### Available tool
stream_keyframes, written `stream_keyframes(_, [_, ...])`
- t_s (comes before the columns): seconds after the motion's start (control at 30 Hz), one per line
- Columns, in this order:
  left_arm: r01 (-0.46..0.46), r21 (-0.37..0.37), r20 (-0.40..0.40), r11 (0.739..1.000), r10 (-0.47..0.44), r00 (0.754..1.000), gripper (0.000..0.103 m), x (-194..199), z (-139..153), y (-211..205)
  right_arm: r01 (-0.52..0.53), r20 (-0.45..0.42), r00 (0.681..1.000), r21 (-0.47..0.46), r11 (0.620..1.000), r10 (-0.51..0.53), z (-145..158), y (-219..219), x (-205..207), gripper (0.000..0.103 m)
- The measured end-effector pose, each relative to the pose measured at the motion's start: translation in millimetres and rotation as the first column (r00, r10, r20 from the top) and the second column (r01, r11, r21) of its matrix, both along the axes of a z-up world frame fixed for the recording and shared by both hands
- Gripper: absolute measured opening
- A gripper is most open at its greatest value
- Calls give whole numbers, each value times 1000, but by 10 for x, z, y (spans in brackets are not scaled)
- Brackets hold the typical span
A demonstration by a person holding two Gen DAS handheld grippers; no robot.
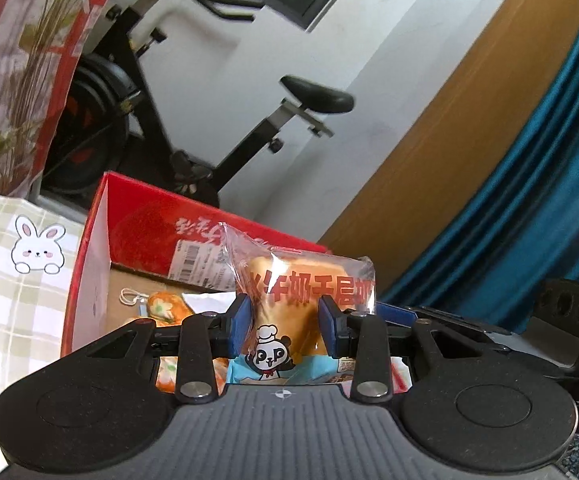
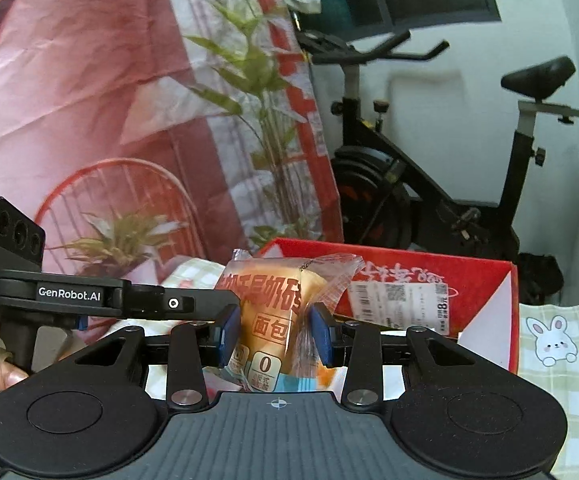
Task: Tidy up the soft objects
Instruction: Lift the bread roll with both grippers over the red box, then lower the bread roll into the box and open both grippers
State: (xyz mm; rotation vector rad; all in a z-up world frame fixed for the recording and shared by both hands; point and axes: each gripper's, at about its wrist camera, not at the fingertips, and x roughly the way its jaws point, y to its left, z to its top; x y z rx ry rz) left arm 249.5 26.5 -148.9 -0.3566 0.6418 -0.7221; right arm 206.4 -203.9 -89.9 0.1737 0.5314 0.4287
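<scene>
Here, left wrist view: the left tongs (image 1: 285, 330) are pinching a bread packet (image 1: 301, 300) partway closed, carrying it above the red box (image 1: 89, 280), at 10 o'clock.
Right wrist view: the right tongs (image 2: 275, 334) are clamping the same bread packet (image 2: 269, 312), likely sharing its floppy weight; box at 2 o'clock.

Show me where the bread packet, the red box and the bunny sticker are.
bread packet (image 1: 285, 304): left wrist view, on the orange printed front between the blue pads.
red box (image 2: 477, 280): right wrist view, on its red flap by the white label.
bunny sticker (image 1: 38, 249): left wrist view, on its white face.
</scene>
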Motion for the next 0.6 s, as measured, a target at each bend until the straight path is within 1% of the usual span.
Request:
stream_keyframes(0.13, [-1,44,-56,999,4,998,38,189,-153,-112,6,-71,997,8,1000,-5,-218,-114,258,36])
stream_keyframes(0.23, [9,76,-94,997,-2,996,38,315,-281,-196,19,-130,991,14,1000,-17,-383,-176,355,36])
stream_keyframes(0.37, [16,131,-120,991,0,993,38,391,-402,-322,60,-197,979,-5,998,-60,-559,-221,428,37])
stream_keyframes(0.47, [-6,178,-109,984,25,994,40,363,-399,-324,112,-214,969,-47,993,-120,-626,-212,443,41])
stream_keyframes(0.5, [-8,186,-97,982,26,995,41,337,-376,-307,132,-209,967,-72,989,-144,-629,-199,434,42])
stream_keyframes(0.57, [-13,210,-62,978,27,998,48,265,-304,-257,157,-184,967,-124,980,-179,-612,-170,400,43])
stream_keyframes(0.6, [-21,227,-40,974,31,999,49,236,-268,-243,165,-170,967,-143,976,-189,-597,-159,377,44])
